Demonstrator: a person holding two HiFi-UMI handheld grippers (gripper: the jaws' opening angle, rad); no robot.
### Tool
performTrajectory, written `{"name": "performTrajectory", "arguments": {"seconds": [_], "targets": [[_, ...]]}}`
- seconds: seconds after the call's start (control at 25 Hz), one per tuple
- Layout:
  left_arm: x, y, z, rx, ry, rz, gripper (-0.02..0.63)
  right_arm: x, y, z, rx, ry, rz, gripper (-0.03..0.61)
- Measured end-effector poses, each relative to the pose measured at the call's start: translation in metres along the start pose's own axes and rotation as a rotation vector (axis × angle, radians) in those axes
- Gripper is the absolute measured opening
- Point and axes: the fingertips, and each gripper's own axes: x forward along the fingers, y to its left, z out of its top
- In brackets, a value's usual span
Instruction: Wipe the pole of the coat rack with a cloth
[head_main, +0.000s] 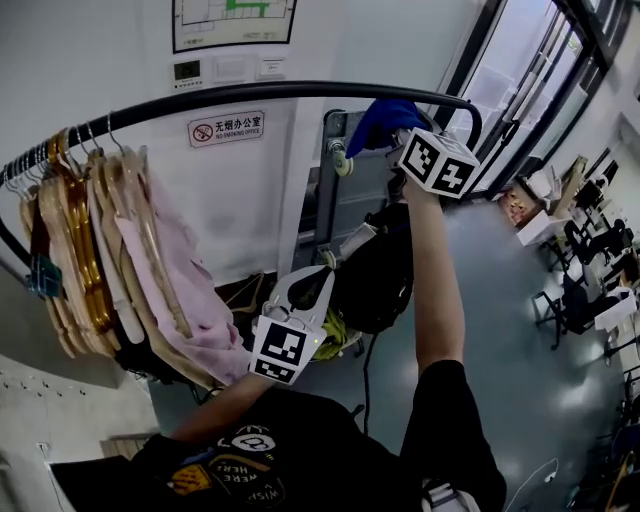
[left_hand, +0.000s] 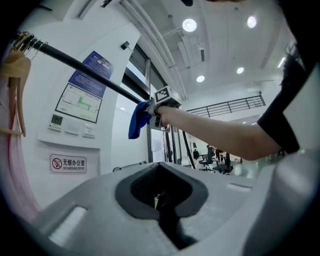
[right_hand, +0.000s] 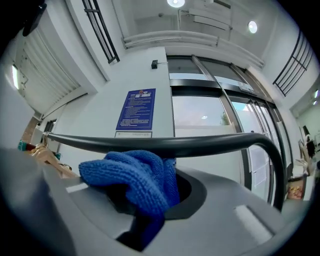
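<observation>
The coat rack's black pole (head_main: 260, 93) runs across the top of the head view and bends down at its right end. My right gripper (head_main: 388, 128) is raised to it, shut on a blue cloth (head_main: 385, 118) that lies against the pole just left of the bend. In the right gripper view the cloth (right_hand: 135, 180) bulges from the jaws right under the pole (right_hand: 165, 145). My left gripper (head_main: 322, 268) hangs lower, in front of the person's chest, shut and holding nothing. From the left gripper view, the pole (left_hand: 85, 67), cloth (left_hand: 137, 120) and right gripper (left_hand: 160, 102) show above.
Wooden hangers with clothes (head_main: 90, 250) and a pink garment (head_main: 190, 300) crowd the pole's left part. A black bag (head_main: 380, 270) hangs by a grey post (head_main: 328, 180) below the cloth. A no-smoking sign (head_main: 227, 128) is on the wall. Desks and chairs (head_main: 580, 270) stand at the right.
</observation>
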Motion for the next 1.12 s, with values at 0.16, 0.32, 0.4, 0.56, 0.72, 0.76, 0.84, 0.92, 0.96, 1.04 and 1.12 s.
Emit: {"name": "performTrajectory", "arguments": {"seconds": [0.16, 0.32, 0.4, 0.56, 0.72, 0.76, 0.84, 0.92, 0.96, 1.04, 1.12], "targets": [[0.016, 0.004, 0.016, 0.012, -0.008, 0.0, -0.006, -0.007, -0.059, 0.0, -0.007, 0.025, -0.095, 0.063], [0.02, 0.009, 0.033, 0.029, -0.028, -0.011, -0.006, -0.016, -0.117, 0.0, 0.002, 0.031, -0.244, 0.063], [0.016, 0.017, 0.039, 0.037, -0.028, -0.011, -0.006, -0.019, -0.12, 0.0, 0.023, 0.026, -0.261, 0.06], [0.004, 0.04, 0.054, 0.025, -0.038, 0.002, -0.006, -0.019, -0.072, 0.001, 0.023, 0.001, -0.174, 0.058], [-0.025, 0.069, 0.066, 0.005, -0.066, 0.049, -0.006, -0.011, 0.022, 0.003, 0.015, -0.019, -0.018, 0.058], [-0.033, 0.077, 0.068, 0.007, -0.071, 0.067, -0.006, -0.007, 0.052, 0.002, 0.014, -0.022, 0.037, 0.058], [-0.049, 0.091, 0.068, 0.003, -0.075, 0.098, -0.006, 0.0, 0.112, 0.001, 0.026, -0.028, 0.144, 0.058], [-0.063, 0.099, 0.067, -0.019, -0.075, 0.117, -0.006, 0.005, 0.161, -0.001, 0.084, -0.03, 0.225, 0.058], [-0.07, 0.1, 0.066, -0.029, -0.076, 0.123, -0.006, 0.008, 0.182, -0.002, 0.108, -0.031, 0.256, 0.058], [-0.082, 0.103, 0.066, -0.031, -0.08, 0.137, -0.006, 0.013, 0.225, -0.003, 0.107, -0.033, 0.32, 0.058], [-0.088, 0.106, 0.066, -0.035, -0.085, 0.139, -0.006, 0.018, 0.269, -0.003, 0.091, -0.026, 0.404, 0.058]]}}
